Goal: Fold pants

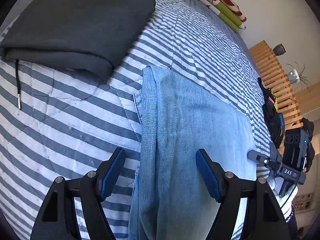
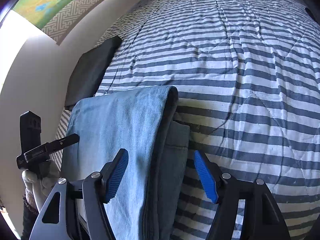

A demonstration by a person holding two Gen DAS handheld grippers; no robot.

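Left wrist view: light denim pants (image 1: 186,140) laid lengthwise as a narrow folded strip on the striped quilt (image 1: 60,124), near its front edge, far end turned back on itself. Left gripper (image 1: 160,172) spread wide, blue pads (image 1: 206,178) straddling the strip's left long edge, gripping nothing. Probably lined up that way to pinch the stacked layers together for the next fold. Dark folded garment (image 1: 76,24) parked toward the quilt's far left corner, well apart from the denim, likely kept clear of the working space. Red-and-green bedding (image 1: 218,2) along the far edge.

Right wrist view: right gripper (image 2: 161,177) likewise wide open and empty, fingers (image 2: 118,176) astride the pants (image 2: 120,124) at the right long edge, where darker under-layers show beneath the paler top layer. Far fold rounded and raised, not yet pressed flat. Left gripper visible at the strip's opposite edge, a gloved hand (image 2: 36,180) beneath it. Both tools level with each other on opposite sides, apparently so the strip can be lifted evenly without skewing. Fold judged partway done, with at least one more doubling toward the far end likely.
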